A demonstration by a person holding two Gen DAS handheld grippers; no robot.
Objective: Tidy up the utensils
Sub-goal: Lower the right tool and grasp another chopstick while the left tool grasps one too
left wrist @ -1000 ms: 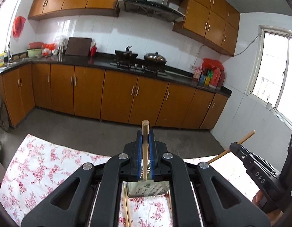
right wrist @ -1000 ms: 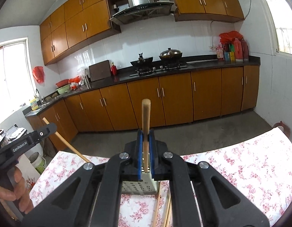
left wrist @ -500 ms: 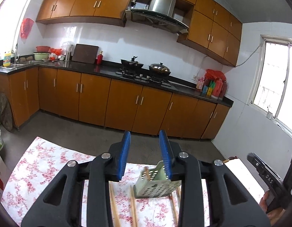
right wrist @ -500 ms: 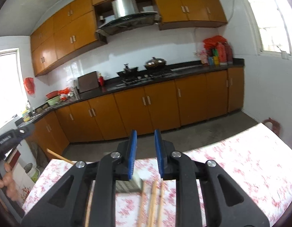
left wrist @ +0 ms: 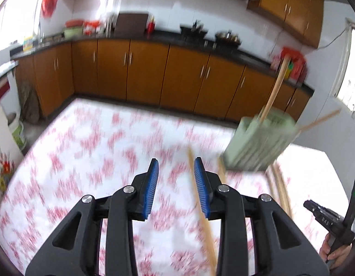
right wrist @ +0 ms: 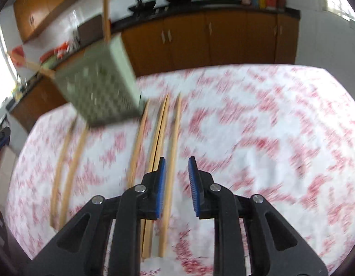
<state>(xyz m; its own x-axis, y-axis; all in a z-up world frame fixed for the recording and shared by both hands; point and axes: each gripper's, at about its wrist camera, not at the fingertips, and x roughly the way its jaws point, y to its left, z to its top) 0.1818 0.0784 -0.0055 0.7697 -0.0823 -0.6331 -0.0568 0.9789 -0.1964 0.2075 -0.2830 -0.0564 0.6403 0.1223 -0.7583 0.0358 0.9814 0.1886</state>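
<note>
- chopsticks are the thing to sort here. in the left wrist view one loose chopstick point(left wrist: 201, 209) lies on the floral tablecloth point(left wrist: 85, 151), running from low in the frame up and away toward the green slotted holder point(left wrist: 257, 142), its long axis nearly in line with the fingers.
- the left gripper point(left wrist: 176, 187) is released: blue pads apart, nothing clamped. that chopstick shows just inside the right-hand pad, and i cannot tell whether it touches it.
- two chopsticks already stand in the holder: one point(left wrist: 274, 89) steep, one point(left wrist: 319, 119) leaning far out to the right.
- risk here: the frame is smeared. closing off-centre could roll the stick aside, or pinch it askew.
- in the right wrist view, three loose chopsticks point(right wrist: 164, 156) lie close together and roughly parallel, long axes running away from the camera, far ends just beside the holder point(right wrist: 97, 85). one more point(right wrist: 138, 142) lies to their left, and two point(right wrist: 67, 168) lie further left.
- the right gripper point(right wrist: 176, 184) is released too, pads apart and empty; the rightmost stick shows just inside the left-hand pad.
- risk: the sticks lie so near each other that a closing could take two, or scatter the neighbours.
- the holder appears tilted; a knock may tip it.
</note>
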